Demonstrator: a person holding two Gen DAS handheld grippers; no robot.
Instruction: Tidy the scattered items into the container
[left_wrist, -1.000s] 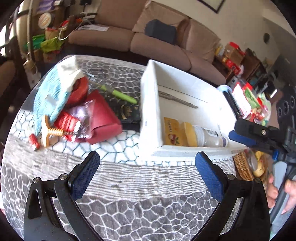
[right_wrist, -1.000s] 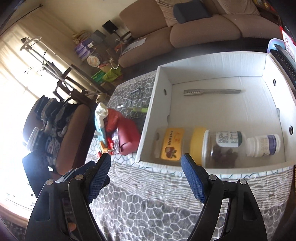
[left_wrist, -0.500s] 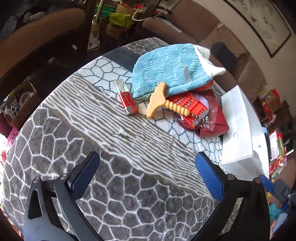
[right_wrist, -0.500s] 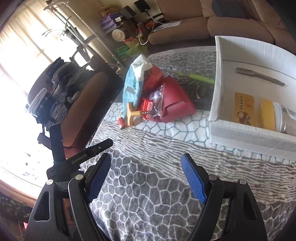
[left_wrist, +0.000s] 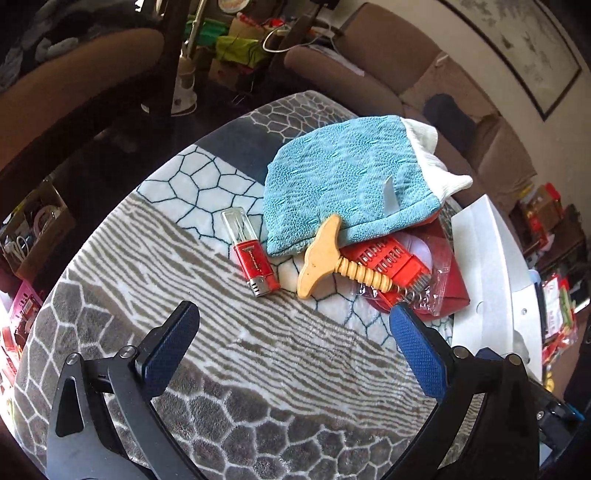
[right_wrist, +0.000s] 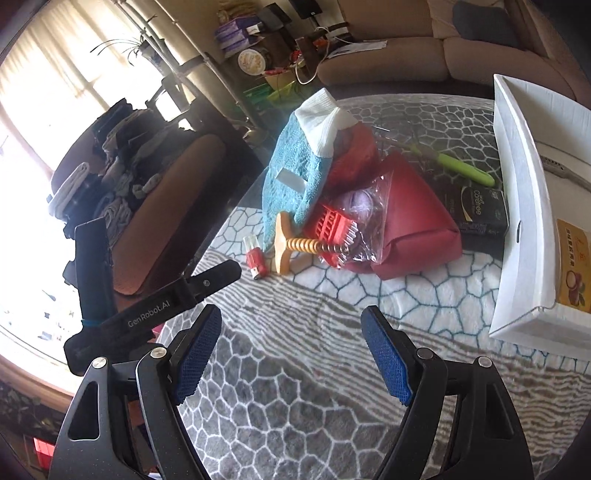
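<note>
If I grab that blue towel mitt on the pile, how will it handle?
The blue towel mitt looks like soft terry draped over the pile, so it will probably sag and trail. Its edge lies over the wooden handle, which may drag along. Likely light and grippy rather than slippery.

Brown sofa (right_wrist: 424, 55) with dark cushion (right_wrist: 482, 22), framed picture (left_wrist: 517, 55), curtained window (right_wrist: 55, 92).

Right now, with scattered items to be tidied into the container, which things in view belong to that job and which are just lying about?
Belongs to the job:
- white box
- blue towel
- red lighter
- wooden-handled tool
- red pouch
- green-handled tool
- black packet

Just lying about:
- sofa
- patterned blanket
- clothes pile
</note>
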